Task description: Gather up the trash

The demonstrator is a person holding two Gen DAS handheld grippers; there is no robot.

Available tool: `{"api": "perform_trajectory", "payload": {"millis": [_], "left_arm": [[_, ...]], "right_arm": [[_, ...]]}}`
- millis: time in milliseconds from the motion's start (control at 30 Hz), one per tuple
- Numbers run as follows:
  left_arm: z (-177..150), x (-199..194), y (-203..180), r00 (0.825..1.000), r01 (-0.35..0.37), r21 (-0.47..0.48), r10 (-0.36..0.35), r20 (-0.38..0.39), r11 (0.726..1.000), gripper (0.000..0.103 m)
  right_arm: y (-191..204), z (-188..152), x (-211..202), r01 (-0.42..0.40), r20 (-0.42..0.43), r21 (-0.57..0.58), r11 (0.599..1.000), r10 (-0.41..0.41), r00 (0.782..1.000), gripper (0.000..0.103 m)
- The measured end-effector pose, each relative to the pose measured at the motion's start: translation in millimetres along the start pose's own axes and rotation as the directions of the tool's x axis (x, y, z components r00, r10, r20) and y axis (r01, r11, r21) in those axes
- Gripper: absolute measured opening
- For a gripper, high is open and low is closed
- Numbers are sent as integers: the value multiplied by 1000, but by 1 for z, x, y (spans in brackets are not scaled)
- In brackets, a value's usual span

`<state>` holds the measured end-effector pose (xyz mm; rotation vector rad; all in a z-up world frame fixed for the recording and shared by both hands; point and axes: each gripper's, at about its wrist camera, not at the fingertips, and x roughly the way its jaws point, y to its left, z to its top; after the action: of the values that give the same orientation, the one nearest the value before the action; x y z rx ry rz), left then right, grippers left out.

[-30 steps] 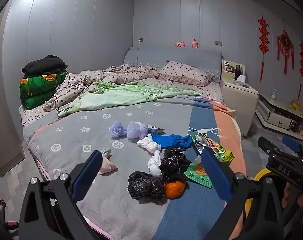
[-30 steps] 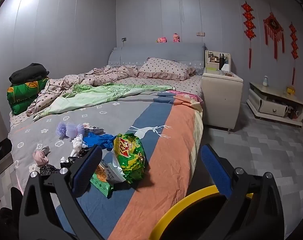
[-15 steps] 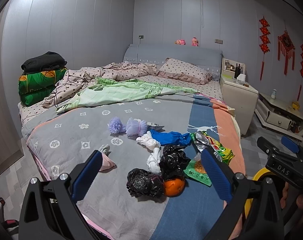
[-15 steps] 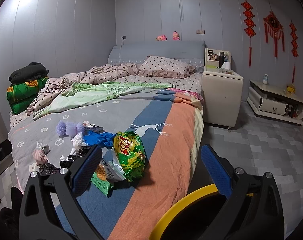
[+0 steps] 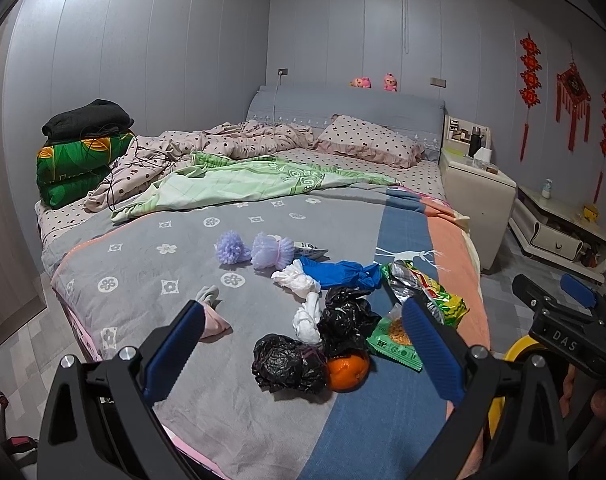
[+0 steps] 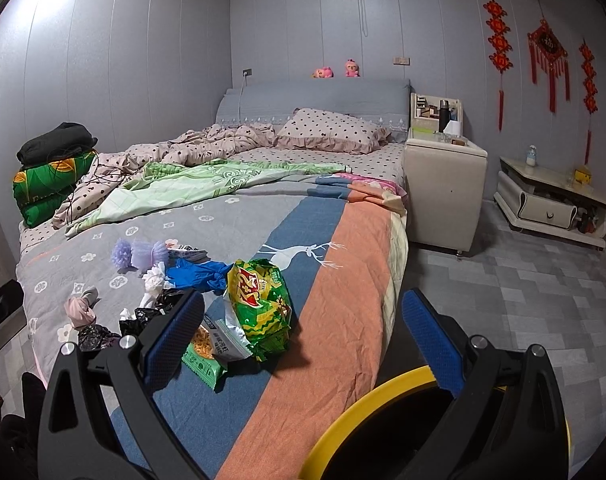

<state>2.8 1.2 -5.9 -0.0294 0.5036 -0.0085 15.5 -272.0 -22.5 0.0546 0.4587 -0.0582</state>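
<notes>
Trash lies on the bed's foot end: two crumpled black bags point(image 5: 289, 362), an orange point(image 5: 347, 368), white tissue point(image 5: 307, 320), a blue glove point(image 5: 341, 274), a green chip bag point(image 6: 259, 300), a small green snack packet point(image 5: 395, 346), purple mesh balls point(image 5: 233, 248) and a pink wad point(image 5: 213, 322). My left gripper point(image 5: 303, 352) is open and empty, above the black bags. My right gripper point(image 6: 303, 344) is open and empty, over the bed's right edge beside the chip bag. A yellow-rimmed bin point(image 6: 367, 412) sits under it.
The bed point(image 5: 143, 264) carries a green blanket point(image 5: 239, 184), a pink dotted quilt, a pillow, and folded bedding point(image 5: 79, 160) at far left. A white nightstand point(image 6: 443, 192) and a low cabinet point(image 6: 551, 200) stand to the right on the tiled floor.
Both grippers have drifted slightly; the left view has risen a little over the trash pile. Nothing was picked up.
</notes>
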Motion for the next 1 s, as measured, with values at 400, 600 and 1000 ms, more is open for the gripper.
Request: {"api": "perform_trajectory", "payload": {"millis": [400, 600, 1000], "left_arm": [[-2, 0, 0, 1000, 2, -2, -2, -5, 1000, 95], [-2, 0, 0, 1000, 2, -4, -2, -4, 1000, 95], [-2, 0, 0, 1000, 3, -4, -3, -6, 1000, 95]], "right_arm": [[1, 1, 1, -2, -9, 1, 1000, 2, 1000, 95], [2, 0, 1, -2, -11, 0, 1000, 2, 1000, 95], [3, 1, 2, -5, -22, 0, 1000, 5, 1000, 95]]}}
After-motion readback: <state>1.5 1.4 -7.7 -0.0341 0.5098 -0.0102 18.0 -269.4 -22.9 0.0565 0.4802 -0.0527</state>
